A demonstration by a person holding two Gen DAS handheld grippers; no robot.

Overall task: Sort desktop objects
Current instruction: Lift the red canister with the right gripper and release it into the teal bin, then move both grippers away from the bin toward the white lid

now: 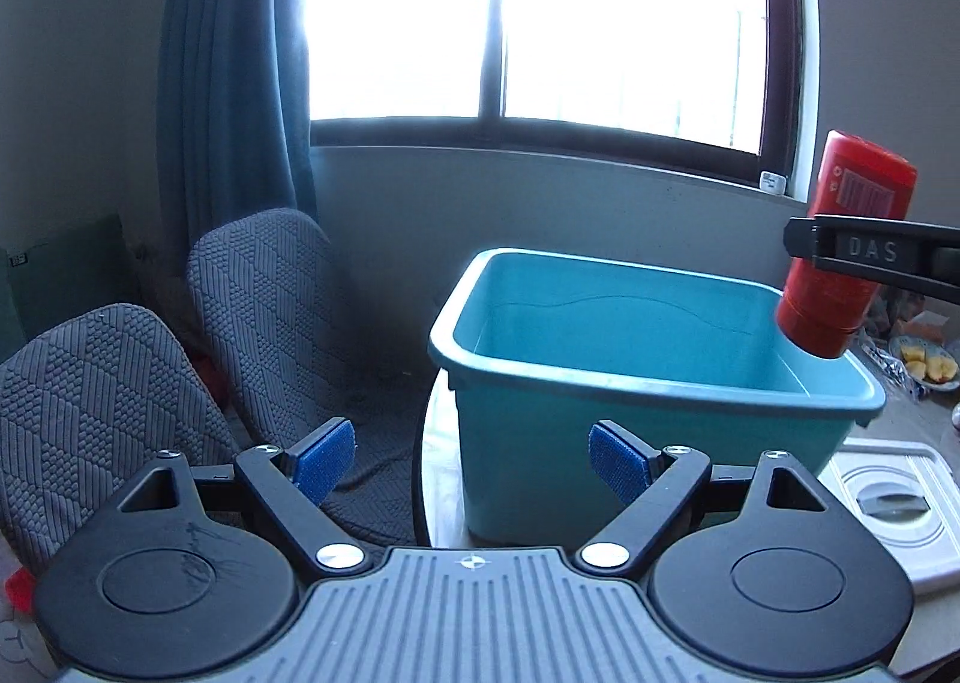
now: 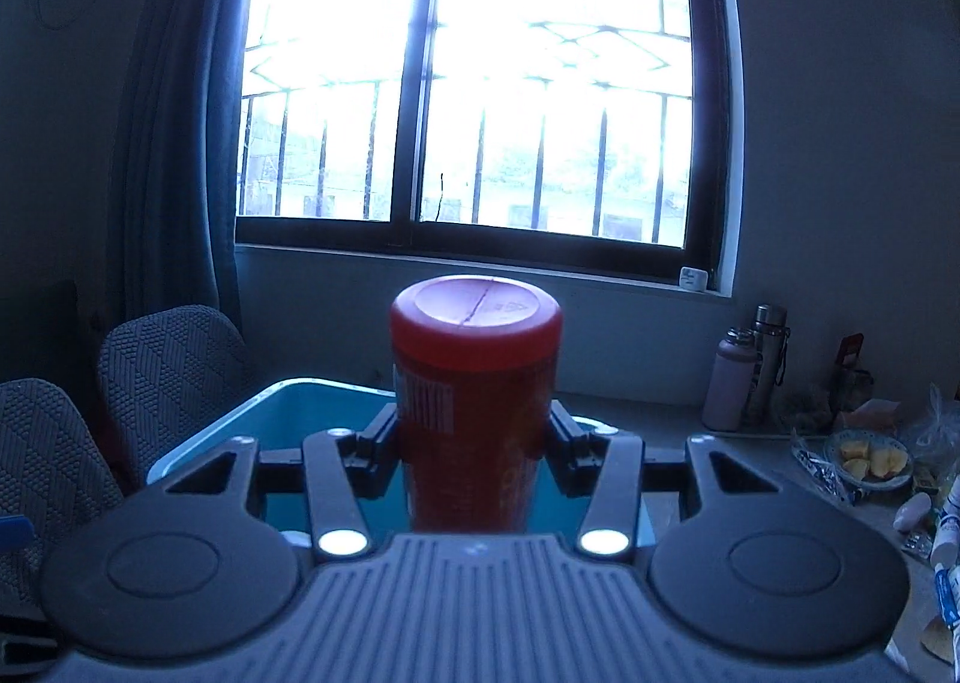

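A teal plastic bin [image 1: 660, 383] stands on the table, and nothing shows inside it. My right gripper [image 2: 474, 431] is shut on a red cylindrical bottle [image 2: 474, 383], held above the bin [image 2: 312, 401]. In the left wrist view the bottle [image 1: 840, 251] hangs tilted over the bin's right rim, clamped by the right gripper's black finger [image 1: 870, 251]. My left gripper [image 1: 471, 458] is open and empty, blue pads apart, just in front of the bin's near wall.
A white lid with a grey knob [image 1: 894, 509] lies right of the bin. Two grey padded chairs [image 1: 180, 359] stand at the left. A plate of fruit pieces [image 2: 870, 458], flasks [image 2: 750, 371] and packets crowd the table's right side. A window is behind.
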